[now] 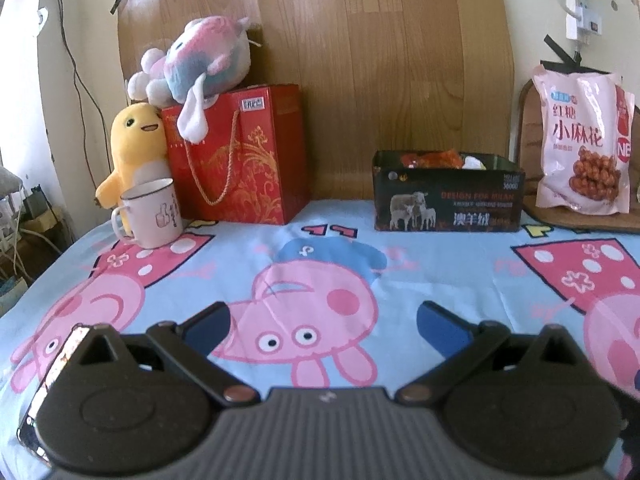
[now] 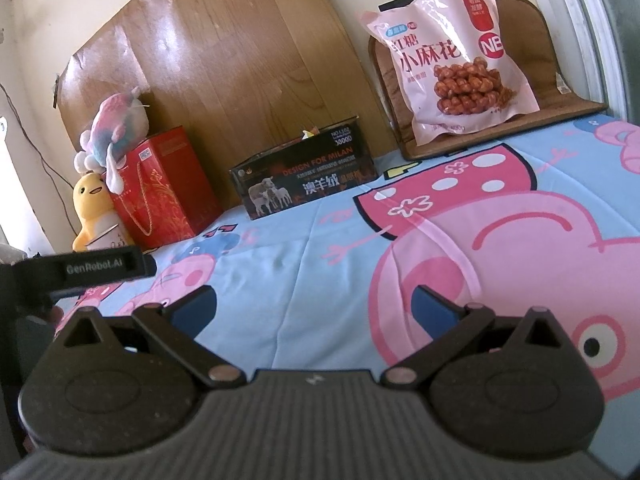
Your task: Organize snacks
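While both of our tools hung low over the cartoon-pig sheet (image 1: 440, 264), we read the scene from its left edge. A yellow plush figure (image 1: 134, 148) stood behind a white enamel mug (image 1: 154, 214) with a thumbs-up drawing, touching it. Beside them rose a glossy red gift bag (image 1: 244, 156) with gold scrollwork and a twisted rope handle, and a soft pastel plush (image 1: 200, 60) slumped on top of it. Behind ran a wood-grain panel (image 1: 360, 60) with a curled upper corner. Further right sat the dark rectangular box (image 1: 446, 204), printed with sheep, open-topped and holding crinkly orange and white snack packets (image 1: 436, 159). Rightmost, a puffy pink snack bag (image 1: 582, 140) showing twisted dough sticks leaned upright against a brown mat (image 2: 536, 52), well apart from the box.

Our left gripper (image 1: 324, 324) had its blue-padded fingers spread wide with nothing between them. Our right gripper (image 2: 314, 306) was likewise wide apart and empty above the smooth, lightly creased cloth.
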The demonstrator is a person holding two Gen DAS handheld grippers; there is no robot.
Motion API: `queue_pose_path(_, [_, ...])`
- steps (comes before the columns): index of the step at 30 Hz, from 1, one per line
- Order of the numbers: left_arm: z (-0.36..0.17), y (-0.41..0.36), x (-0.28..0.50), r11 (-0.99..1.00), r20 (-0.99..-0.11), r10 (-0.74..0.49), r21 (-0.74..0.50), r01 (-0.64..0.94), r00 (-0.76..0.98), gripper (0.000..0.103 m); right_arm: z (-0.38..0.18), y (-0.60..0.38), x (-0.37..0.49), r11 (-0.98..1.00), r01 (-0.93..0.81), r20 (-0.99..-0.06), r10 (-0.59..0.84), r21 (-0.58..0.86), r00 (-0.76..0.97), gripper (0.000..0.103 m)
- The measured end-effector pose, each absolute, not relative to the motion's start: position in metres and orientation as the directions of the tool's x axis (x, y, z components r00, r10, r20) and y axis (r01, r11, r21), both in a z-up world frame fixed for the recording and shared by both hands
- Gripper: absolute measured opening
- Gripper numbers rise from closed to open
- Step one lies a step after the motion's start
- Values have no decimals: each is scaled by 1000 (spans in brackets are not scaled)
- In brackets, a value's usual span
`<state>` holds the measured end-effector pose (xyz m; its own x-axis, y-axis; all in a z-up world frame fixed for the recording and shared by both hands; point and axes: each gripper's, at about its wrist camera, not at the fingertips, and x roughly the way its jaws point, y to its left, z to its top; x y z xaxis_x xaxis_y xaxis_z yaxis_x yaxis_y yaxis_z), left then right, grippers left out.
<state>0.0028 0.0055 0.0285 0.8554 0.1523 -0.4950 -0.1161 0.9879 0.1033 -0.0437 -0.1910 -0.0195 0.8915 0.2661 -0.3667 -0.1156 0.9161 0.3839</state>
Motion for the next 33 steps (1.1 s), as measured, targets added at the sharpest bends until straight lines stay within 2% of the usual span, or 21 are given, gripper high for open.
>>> queue_pose_path(9, [36, 6, 12, 990, -516, 137, 80, -112, 846, 103, -16, -192, -46, 918, -116, -360, 262, 378, 896, 103])
queue_pose_path(33, [28, 2, 14, 986, -540, 160, 118, -114, 826, 103, -15, -192, -44, 918, -114, -361, 260, 380, 895, 103])
